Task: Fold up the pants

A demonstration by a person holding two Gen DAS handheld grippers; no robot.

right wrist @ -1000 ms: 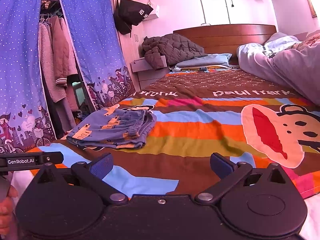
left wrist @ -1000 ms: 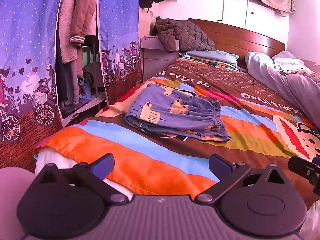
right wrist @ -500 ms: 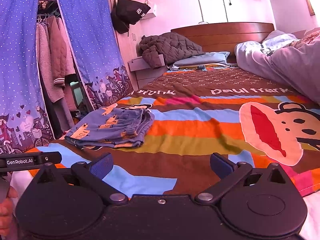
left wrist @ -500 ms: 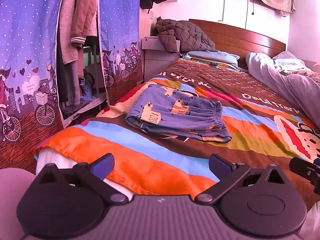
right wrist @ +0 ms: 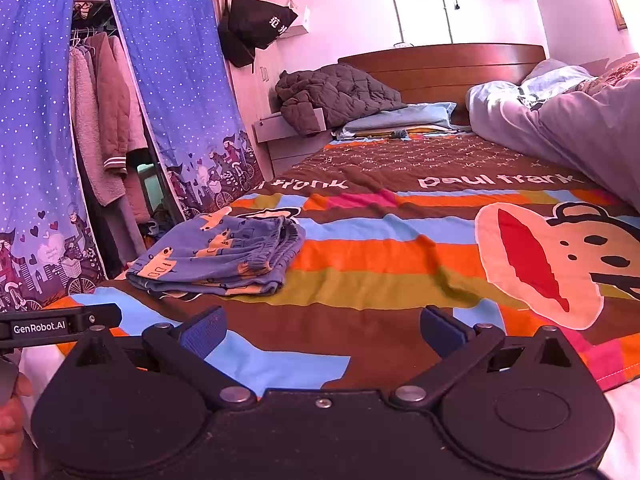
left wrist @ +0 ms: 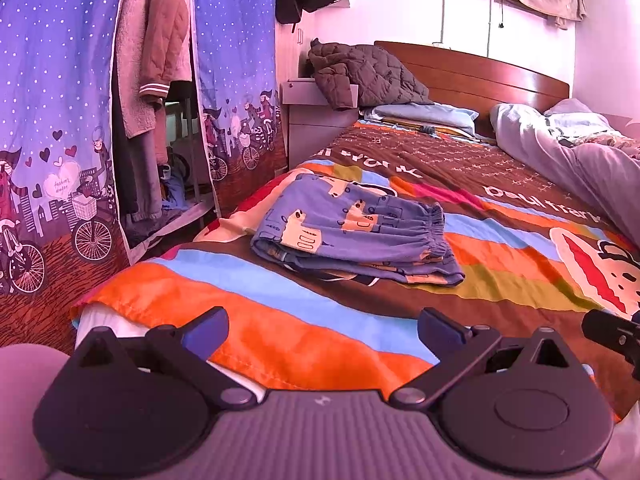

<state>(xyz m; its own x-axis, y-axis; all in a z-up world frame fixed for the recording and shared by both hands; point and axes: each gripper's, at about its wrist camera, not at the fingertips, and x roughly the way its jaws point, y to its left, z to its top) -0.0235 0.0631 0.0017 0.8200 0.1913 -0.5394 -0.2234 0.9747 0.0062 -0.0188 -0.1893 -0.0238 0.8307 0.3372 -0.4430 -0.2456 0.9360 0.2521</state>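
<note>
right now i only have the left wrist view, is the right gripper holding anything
Observer: No. In the right wrist view the right gripper is open and empty, hanging over the striped blanket.
Operator: can you see the hand on my gripper
Observer: Part of one. A hand shows at the far left edge of the right wrist view, just below the bar marked GenRobot.AI.
Operator: are the pants clear of the right gripper
Observer: Yes. The folded pants lie ahead and to the left of it, with blanket between, nothing touching them.
</note>
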